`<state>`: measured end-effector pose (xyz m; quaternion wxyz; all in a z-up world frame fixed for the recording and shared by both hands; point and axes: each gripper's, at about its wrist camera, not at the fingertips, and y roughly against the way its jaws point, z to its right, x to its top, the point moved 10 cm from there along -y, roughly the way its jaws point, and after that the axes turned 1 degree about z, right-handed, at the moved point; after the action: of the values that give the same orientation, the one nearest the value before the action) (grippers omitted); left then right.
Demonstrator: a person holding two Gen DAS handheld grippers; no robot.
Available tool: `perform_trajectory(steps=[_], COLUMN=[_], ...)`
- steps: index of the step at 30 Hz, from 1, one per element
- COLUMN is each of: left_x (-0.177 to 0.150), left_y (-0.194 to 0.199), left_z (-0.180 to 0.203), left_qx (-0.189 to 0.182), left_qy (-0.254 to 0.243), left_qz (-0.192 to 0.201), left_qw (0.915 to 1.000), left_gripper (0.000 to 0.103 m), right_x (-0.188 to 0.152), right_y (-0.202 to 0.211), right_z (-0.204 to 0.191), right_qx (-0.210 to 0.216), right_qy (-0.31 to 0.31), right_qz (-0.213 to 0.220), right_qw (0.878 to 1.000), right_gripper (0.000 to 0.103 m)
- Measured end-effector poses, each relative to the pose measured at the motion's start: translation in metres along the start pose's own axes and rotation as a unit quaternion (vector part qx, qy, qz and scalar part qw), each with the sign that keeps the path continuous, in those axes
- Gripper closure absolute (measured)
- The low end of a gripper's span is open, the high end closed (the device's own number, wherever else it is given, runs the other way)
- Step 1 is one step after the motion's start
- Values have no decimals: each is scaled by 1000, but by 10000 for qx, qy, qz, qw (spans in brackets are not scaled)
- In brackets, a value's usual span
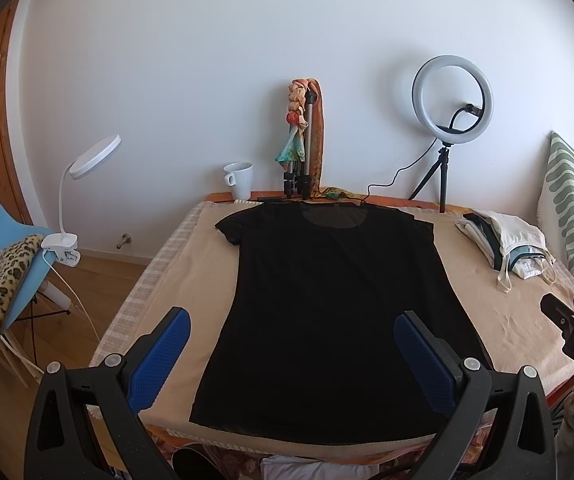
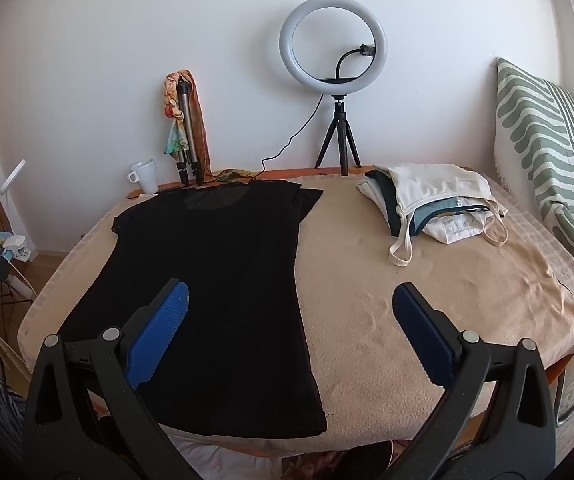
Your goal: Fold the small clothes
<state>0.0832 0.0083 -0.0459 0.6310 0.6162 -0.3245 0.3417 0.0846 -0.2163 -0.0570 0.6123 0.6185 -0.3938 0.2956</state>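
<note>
A black T-shirt [image 1: 335, 304] lies spread flat on the beige cloth-covered table [image 1: 499, 320], neck toward the wall, hem at the near edge. My left gripper [image 1: 291, 324] is open above the shirt's lower part, empty. The shirt also shows in the right wrist view [image 2: 215, 272], on the table's left half. My right gripper [image 2: 291, 296] is open and empty above the shirt's right edge near the hem. Part of the right gripper [image 1: 567, 316] shows at the right edge of the left wrist view.
A pile of folded light clothes [image 2: 435, 204] lies at the table's far right. A ring light on a tripod [image 2: 335, 48], a white mug [image 2: 145, 176] and a folded tripod with a scarf [image 2: 185, 128] stand along the wall. A striped cushion [image 2: 543, 140] leans right; a blue chair [image 1: 3, 248] and clip lamp [image 1: 87, 168] stand left.
</note>
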Motion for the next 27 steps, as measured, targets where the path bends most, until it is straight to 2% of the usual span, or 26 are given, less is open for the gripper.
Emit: perform_trajectory(steps=[27], left_x=[3], left_y=[3], left_z=[2], left_qx=[-35], left_qy=[34], left_qz=[26], left_qw=[10000], left_gripper=[0], right_x=[-5], right_y=[-3], right_z=[2], right_qx=[66], right_qy=[-71], right_qz=[-90], right_qw=[9999], right_gripper=[0])
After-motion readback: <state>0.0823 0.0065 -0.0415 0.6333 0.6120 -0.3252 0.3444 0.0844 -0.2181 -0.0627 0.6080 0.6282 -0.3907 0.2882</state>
